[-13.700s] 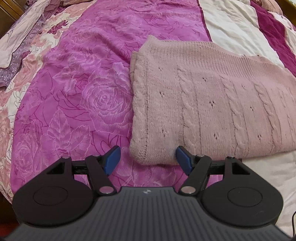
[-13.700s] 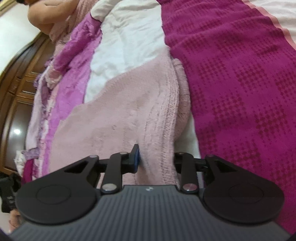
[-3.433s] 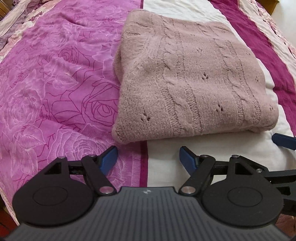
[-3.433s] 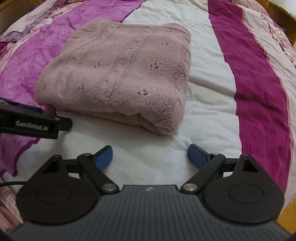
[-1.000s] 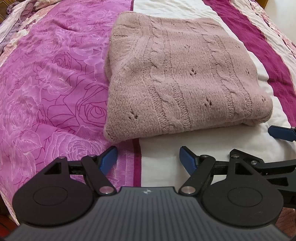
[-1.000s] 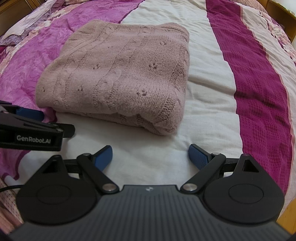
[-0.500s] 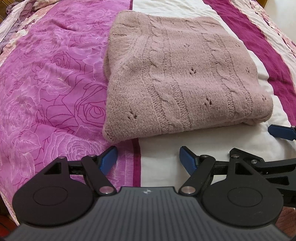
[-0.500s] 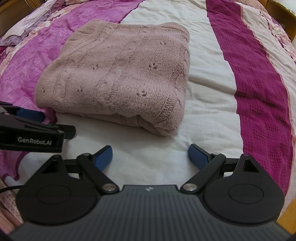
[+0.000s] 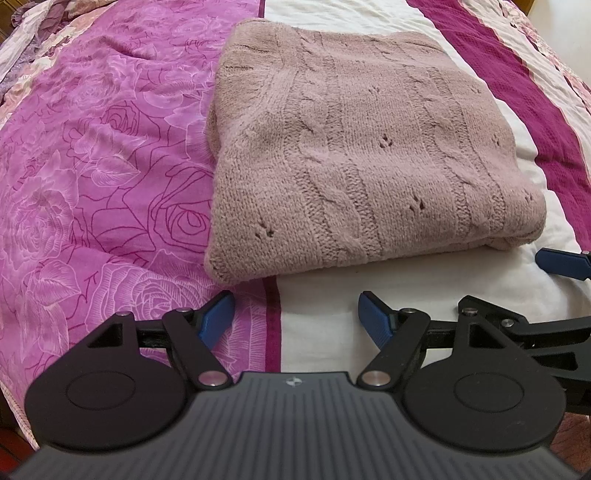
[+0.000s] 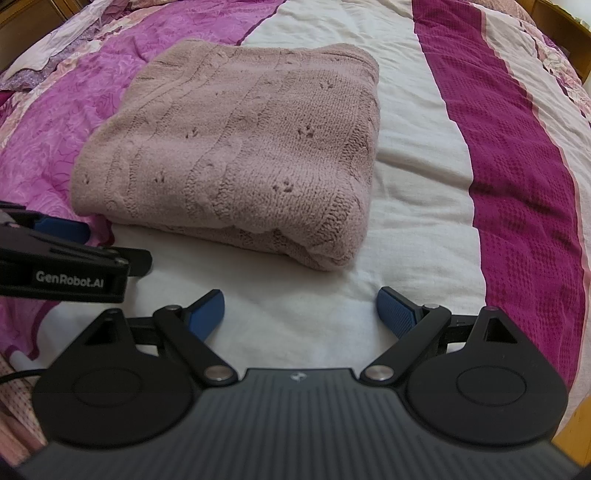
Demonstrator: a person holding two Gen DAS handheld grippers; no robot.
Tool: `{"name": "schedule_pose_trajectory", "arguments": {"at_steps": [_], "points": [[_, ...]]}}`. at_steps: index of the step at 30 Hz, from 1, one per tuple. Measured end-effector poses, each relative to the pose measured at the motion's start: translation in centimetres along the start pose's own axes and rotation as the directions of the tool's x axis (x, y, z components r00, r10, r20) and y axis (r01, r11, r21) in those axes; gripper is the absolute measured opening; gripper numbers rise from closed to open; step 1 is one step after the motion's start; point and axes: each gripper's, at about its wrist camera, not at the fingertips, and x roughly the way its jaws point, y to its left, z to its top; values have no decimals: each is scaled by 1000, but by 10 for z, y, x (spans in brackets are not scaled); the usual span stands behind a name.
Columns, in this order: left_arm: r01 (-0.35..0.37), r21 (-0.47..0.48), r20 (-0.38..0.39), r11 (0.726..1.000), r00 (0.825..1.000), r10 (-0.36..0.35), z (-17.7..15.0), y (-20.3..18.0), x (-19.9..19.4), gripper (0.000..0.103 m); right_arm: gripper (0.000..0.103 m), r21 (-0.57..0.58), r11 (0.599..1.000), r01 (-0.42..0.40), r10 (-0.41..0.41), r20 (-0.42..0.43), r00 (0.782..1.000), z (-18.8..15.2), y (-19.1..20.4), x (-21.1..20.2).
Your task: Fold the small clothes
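A dusty-pink cable-knit sweater [image 9: 354,155] [image 10: 236,147] lies folded into a compact rectangle on the bed. My left gripper [image 9: 295,317] hovers just short of its near edge, open, with nothing between the blue pads. My right gripper [image 10: 301,314] hangs open over the white stripe, near the sweater's near right corner, also holding nothing. One blue fingertip [image 9: 561,263] of the right gripper shows at the right edge of the left wrist view. The left gripper's black body [image 10: 62,273] shows at the left of the right wrist view.
The bedspread has a magenta rose-print panel [image 9: 92,166] on the left, a white stripe [image 10: 413,155] under the sweater and a dark magenta textured stripe [image 10: 517,166] on the right. Wooden furniture [image 10: 22,14] stands beyond the bed's far left.
Nothing has visibly shifted over the last second; both grippers stay open and still. Much earlier the sweater lay wider, and both grippers were at its edge.
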Motion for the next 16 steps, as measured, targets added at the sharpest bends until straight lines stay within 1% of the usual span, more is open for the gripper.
{"name": "schedule_pose_trajectory", "arguments": {"at_steps": [16], "points": [[3,1,-4,1000,1000,-3,0,0,1,80,92,-4,1000,0,0,-2,1000,-1,0,1]]}}
